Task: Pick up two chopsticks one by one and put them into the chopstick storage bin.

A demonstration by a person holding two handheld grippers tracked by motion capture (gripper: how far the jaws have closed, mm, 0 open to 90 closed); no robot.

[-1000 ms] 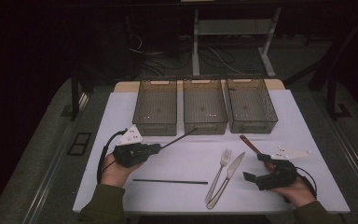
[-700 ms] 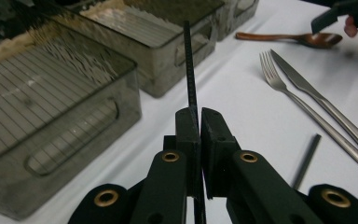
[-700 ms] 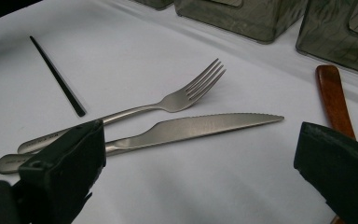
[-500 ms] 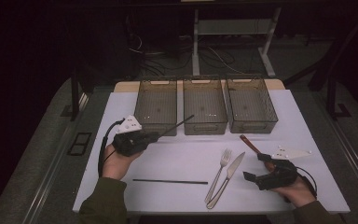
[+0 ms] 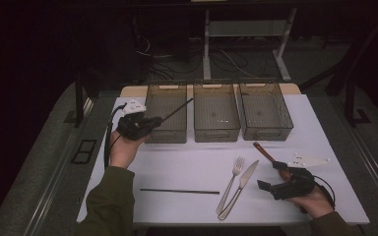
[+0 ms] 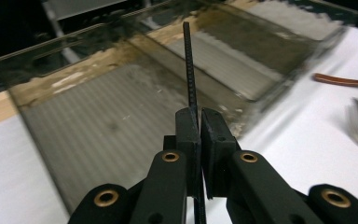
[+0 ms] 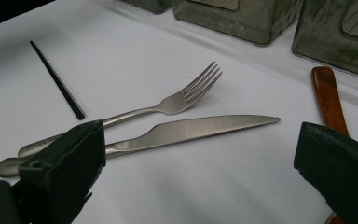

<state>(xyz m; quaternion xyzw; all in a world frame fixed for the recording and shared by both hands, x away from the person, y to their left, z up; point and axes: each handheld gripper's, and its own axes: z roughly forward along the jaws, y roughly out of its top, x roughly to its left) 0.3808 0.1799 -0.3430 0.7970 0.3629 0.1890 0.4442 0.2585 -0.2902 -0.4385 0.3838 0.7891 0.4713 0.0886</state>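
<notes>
High view had our left claw (image 5: 150,123) clamped on a black chopstick (image 5: 177,109), held aloft over the left bin (image 5: 166,133) so the stick could drop inside. Our right claw (image 5: 275,178) rested wide on the worktop (image 5: 187,167) beside fork (image 5: 231,184) and knife (image 5: 240,188), ready for them.

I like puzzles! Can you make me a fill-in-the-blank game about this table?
1. The left gripper is shut on a black ____.
2. At the back of the table stand ____ bins in a row.
3. The fork lies right beside the ____.
4. The right gripper's jaws are ____, with nothing held.

Missing words: chopstick; three; knife; open
</notes>
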